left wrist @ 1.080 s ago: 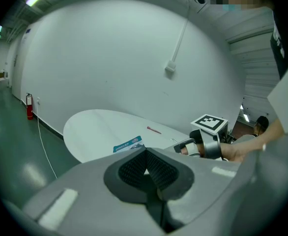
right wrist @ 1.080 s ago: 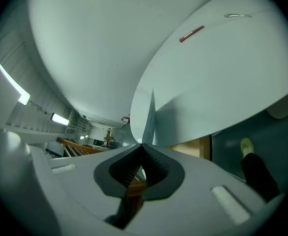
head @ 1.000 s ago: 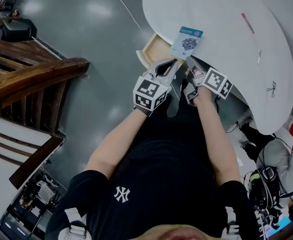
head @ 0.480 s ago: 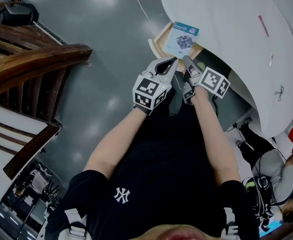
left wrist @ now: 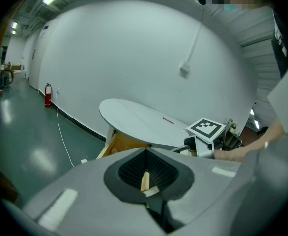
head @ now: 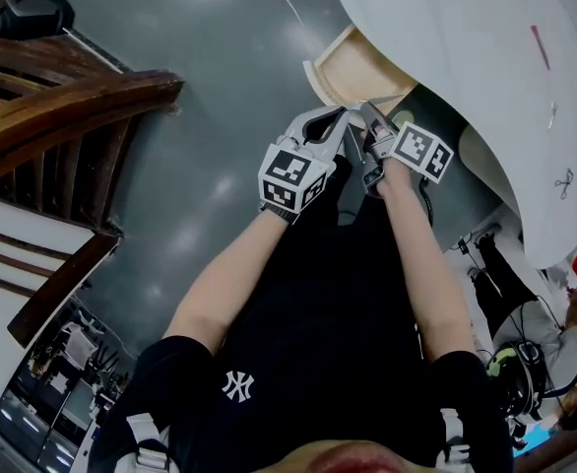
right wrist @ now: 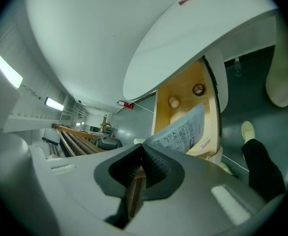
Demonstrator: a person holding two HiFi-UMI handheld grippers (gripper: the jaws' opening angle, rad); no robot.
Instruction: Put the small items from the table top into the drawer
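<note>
Over the open drawer (right wrist: 163, 116), the printed card packet (right wrist: 184, 131) was held by its near edge in the clenched right gripper (right wrist: 143, 150) (light, thin and bendy, it was judged best pinched at a stiff edge); the left gripper (left wrist: 146, 156) was closed, apparently empty.

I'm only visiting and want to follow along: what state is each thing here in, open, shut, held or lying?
drawer: pulled open.
packet: held by the right tongs at the drawer.
right tongs: shut on the packet.
left tongs: shut, nothing held.
red pen: lying on the table.
</note>
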